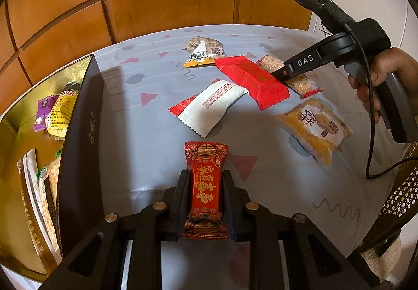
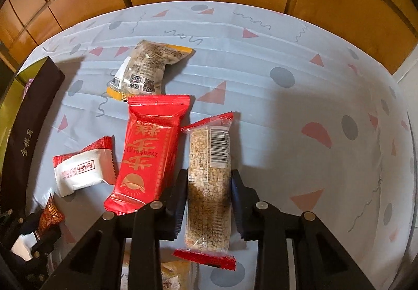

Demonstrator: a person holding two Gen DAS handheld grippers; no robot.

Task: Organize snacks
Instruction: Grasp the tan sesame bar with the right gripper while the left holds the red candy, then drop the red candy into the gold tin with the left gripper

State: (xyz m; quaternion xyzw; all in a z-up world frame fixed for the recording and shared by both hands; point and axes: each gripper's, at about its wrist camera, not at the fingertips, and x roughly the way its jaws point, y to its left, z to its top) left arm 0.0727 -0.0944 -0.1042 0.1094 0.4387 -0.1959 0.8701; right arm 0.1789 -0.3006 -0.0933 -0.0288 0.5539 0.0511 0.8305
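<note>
My left gripper (image 1: 206, 177) is shut on a small red and gold candy packet (image 1: 206, 156), held just above the patterned tablecloth (image 1: 146, 148). In the right wrist view my right gripper (image 2: 209, 175) is shut on a clear grain bar with red ends (image 2: 207, 211), its pads pressing the bar's long sides. From the left wrist view that right gripper (image 1: 279, 75) reaches in from the right onto the grain bar (image 1: 303, 82), with a hand (image 1: 378, 75) on its handle. The dark box with a gold inside (image 1: 78, 146) stands at the left and holds several snacks.
Loose on the cloth lie a long red packet (image 2: 151, 151), a white and red cookie packet (image 2: 81, 169), a brown and orange packet (image 2: 149, 67) and an orange pastry packet (image 1: 313, 130). Wooden panels stand behind the table. A wicker chair (image 1: 402, 198) is at the right.
</note>
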